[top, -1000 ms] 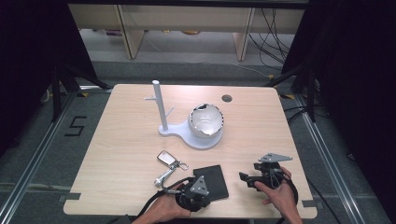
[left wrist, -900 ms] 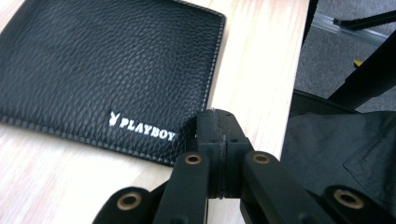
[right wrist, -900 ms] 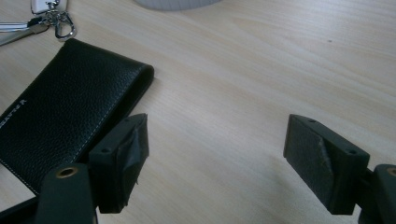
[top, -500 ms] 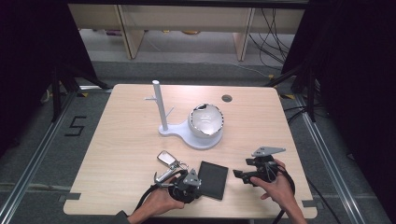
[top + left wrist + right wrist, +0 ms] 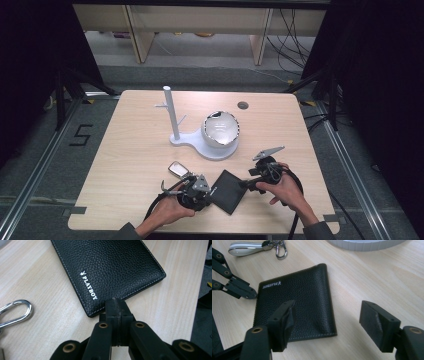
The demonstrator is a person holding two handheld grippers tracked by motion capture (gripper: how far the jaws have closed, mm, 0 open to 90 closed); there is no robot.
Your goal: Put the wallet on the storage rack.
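Beside the wallet (image 5: pixel 228 191), which lies flat on the table (image 5: pixel 130 150), the left gripper (image 5: pixel 115 308) is clenched, tips touching the wallet's corner. The right gripper (image 5: pixel 332 322), jaws just narrowing yet released, straddles its opposite edge. Keys (image 5: pixel 178 170) lie near the wallet.

The high view looked down and forward from above the near edge of the table (image 5: pixel 135 150). Each gripper view sat low and very close. All three views showed the black wallet (image 5: pixel 227 191) (image 5: pixel 110 270) (image 5: pixel 297 307).
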